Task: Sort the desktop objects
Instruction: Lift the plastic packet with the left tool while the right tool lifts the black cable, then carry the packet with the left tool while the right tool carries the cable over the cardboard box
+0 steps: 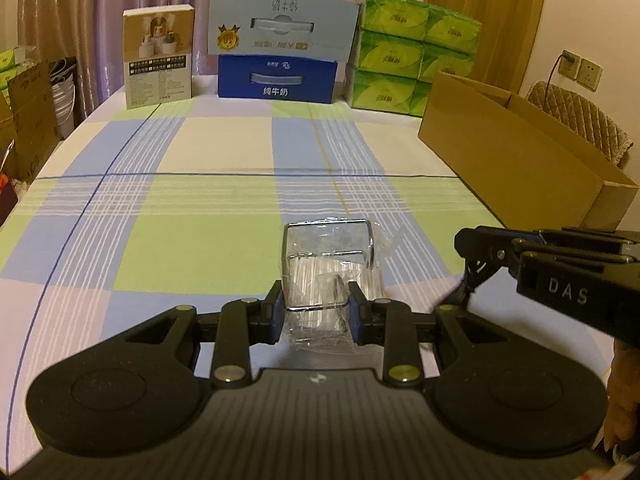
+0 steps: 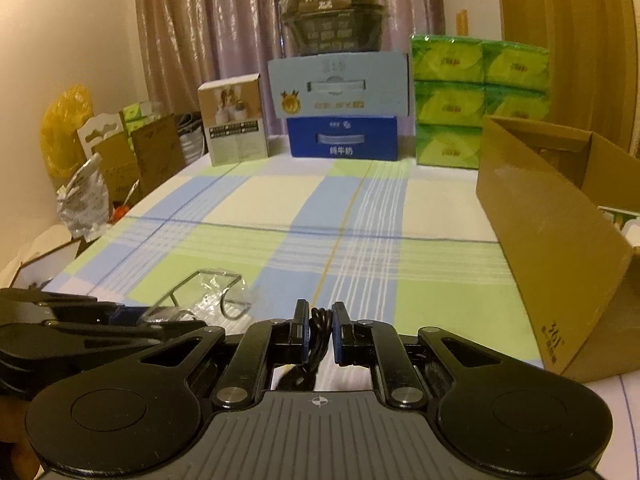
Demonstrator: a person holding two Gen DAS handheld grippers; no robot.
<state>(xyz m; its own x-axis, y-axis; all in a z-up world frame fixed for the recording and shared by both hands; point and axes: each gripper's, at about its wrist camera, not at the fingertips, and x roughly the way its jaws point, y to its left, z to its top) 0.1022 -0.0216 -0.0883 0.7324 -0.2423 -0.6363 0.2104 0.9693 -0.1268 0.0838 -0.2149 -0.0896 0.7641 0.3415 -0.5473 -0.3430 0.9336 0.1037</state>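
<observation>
My left gripper [image 1: 316, 312] is shut on a chrome wire rack wrapped in clear plastic [image 1: 328, 264], held just above the checked tablecloth [image 1: 180, 216]. The same wire rack [image 2: 208, 292] shows at the lower left in the right wrist view, beside the left gripper's black body. My right gripper [image 2: 321, 334] is shut on a coiled black cable [image 2: 318, 336] that hangs down between the blue pads. In the left wrist view the right gripper's body [image 1: 560, 268] reaches in from the right, its fingertips hidden. An open brown cardboard box [image 2: 560, 232] stands on the right.
At the far edge stand a small printed carton [image 1: 160, 60], two stacked milk boxes [image 1: 280, 60] and stacked green tissue packs [image 1: 412, 52]. Bags and cartons crowd the floor on the left [image 2: 100, 168]. A curtain hangs behind.
</observation>
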